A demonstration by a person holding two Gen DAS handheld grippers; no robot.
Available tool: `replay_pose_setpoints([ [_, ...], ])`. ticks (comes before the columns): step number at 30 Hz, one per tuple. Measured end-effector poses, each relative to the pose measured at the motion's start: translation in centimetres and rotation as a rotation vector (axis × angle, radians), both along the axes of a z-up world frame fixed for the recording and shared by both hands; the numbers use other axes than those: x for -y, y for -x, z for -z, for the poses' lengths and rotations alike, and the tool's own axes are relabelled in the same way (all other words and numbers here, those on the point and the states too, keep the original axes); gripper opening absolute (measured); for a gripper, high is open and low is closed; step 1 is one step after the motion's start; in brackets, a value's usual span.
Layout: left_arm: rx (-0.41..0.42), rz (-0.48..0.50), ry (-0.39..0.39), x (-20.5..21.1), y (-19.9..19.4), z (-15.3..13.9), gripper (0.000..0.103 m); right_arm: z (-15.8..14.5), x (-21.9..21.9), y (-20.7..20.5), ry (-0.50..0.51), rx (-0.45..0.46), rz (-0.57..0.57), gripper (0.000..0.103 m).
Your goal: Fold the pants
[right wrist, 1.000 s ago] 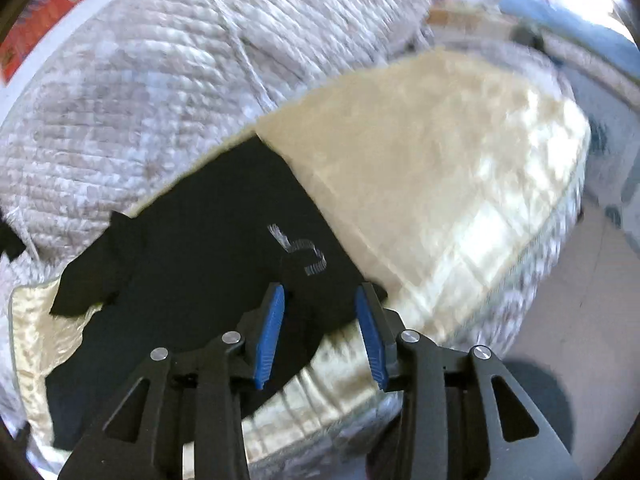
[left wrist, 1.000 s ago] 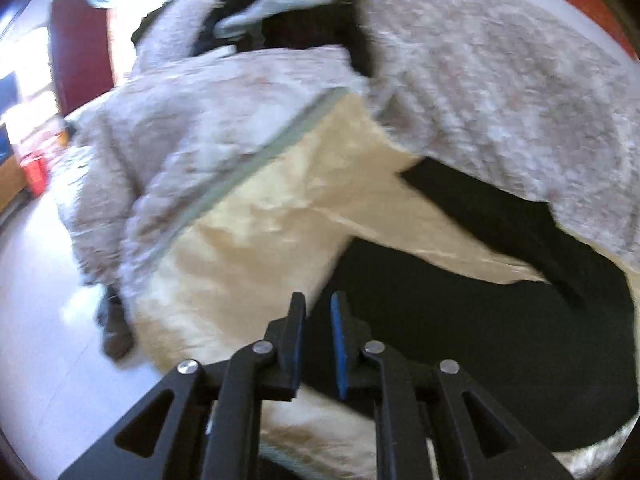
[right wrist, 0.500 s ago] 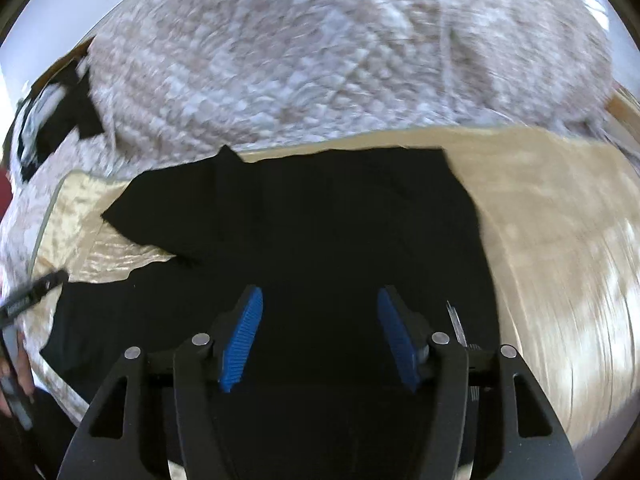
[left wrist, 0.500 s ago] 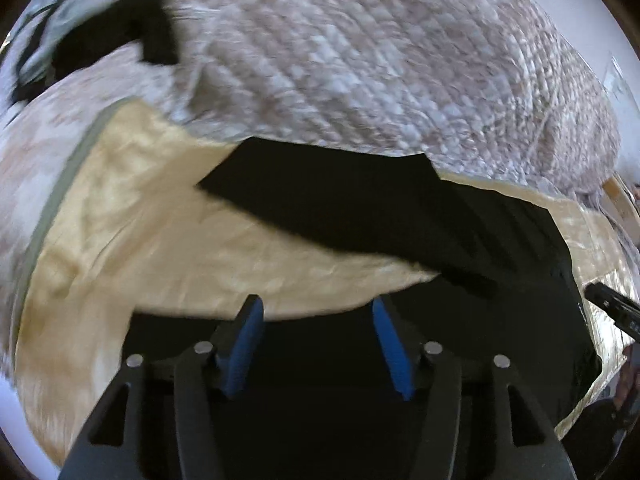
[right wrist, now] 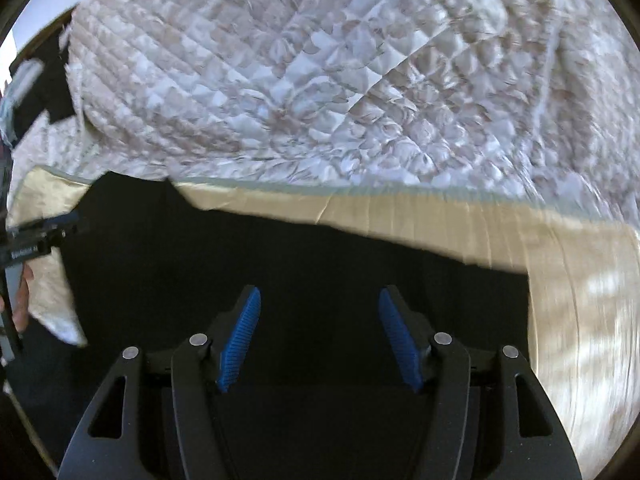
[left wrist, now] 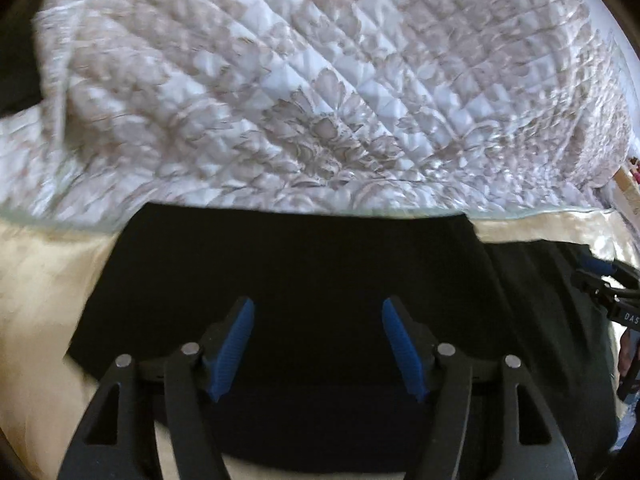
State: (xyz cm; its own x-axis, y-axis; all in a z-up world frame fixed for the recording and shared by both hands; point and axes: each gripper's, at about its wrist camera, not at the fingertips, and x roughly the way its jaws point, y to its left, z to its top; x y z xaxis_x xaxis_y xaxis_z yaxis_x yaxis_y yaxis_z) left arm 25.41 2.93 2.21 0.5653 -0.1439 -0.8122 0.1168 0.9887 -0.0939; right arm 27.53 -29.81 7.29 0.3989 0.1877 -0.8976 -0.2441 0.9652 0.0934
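**Both grippers spread wide over the black pants**

The white and beige quilted floral bedspread point(left wrist: 320, 92) fills the upper half of both wrist views, bunched up along the far side of the black fabric pants point(left wrist: 304, 280). A second ago it ran diagonally across the views; now its lower hem lies nearly level just beyond the pants.

The cream satin sheet point(left wrist: 44, 300) lies under the pants and shows on either side of them: to the left of the pants in the left wrist view, and beyond and to the right of them in the right wrist view point(right wrist: 580, 320).

The pants lie spread flat on the sheet, their far edge touching or just short of the bedspread hem. In the right wrist view point(right wrist: 320, 264) they stretch from the left edge of the picture to the sheet on the right. A second ago they lay crumpled and slanted, with one flap folded up.

The left gripper point(left wrist: 316, 344) hangs over the near part of the pants, its blue-padded fingers point(left wrist: 236, 348) wide apart with nothing between them; a second ago they were nearly closed. The right gripper point(right wrist: 320, 336) is likewise spread wide and empty above the pants, wider than a second ago. Each gripper shows at the pants' far side in the other's view.
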Motion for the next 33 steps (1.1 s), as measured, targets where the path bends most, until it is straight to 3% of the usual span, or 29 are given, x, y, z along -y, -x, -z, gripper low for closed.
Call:
replay_pose_setpoints([
  [5,-0.047,0.006,-0.037,1.1,-3.7,2.9,0.070,3.2,0.1,-3.5,0.044,-0.062,-0.028,0.062],
  [7,-0.015,0.004,-0.064,1.5,-3.7,3.1,0.070,3.4,-0.2,-3.5,0.056,-0.052,-0.038,0.062],
  [8,-0.007,0.007,-0.081,1.7,-3.6,3.2,0.064,3.6,-0.8,-3.1,0.095,-0.044,-0.062,0.049],
  [10,0.015,0.044,-0.100,2.6,-3.1,3.3,0.034,3.6,-1.8,-2.3,0.105,-0.036,-0.110,0.012],
  [11,0.021,0.061,-0.107,3.2,-2.8,3.3,0.007,3.5,-2.4,-1.9,0.146,-0.028,-0.120,0.009],
  [12,0.022,0.065,-0.125,3.7,-2.6,3.3,0.004,3.3,-2.8,-1.7,0.165,-0.020,-0.133,0.009],
  [15,0.036,0.052,-0.126,3.7,-1.8,2.4,0.003,2.0,-2.3,-1.3,0.129,-0.014,-0.108,0.008],
  [19,0.119,0.030,-0.068,2.1,2.4,-2.1,0.002,-3.2,-1.4,1.6,0.050,0.069,-0.072,0.008],
  [23,0.199,0.014,0.006,0.2,9.4,-6.3,0.002,-9.1,-0.6,8.1,-0.039,0.153,-0.042,0.008],
  [26,0.217,-0.003,0.059,-1.2,15.1,-7.4,0.002,-11.6,-0.4,13.7,-0.085,0.173,-0.021,0.008],
  [29,0.189,-0.023,0.103,-1.9,20.8,-6.6,0.002,-11.5,-0.1,19.0,-0.109,0.144,0.019,0.008],
  [33,0.072,-0.029,0.137,-1.9,25.9,-2.8,0.002,-7.6,0.7,25.5,-0.140,-0.010,0.115,0.008],
])
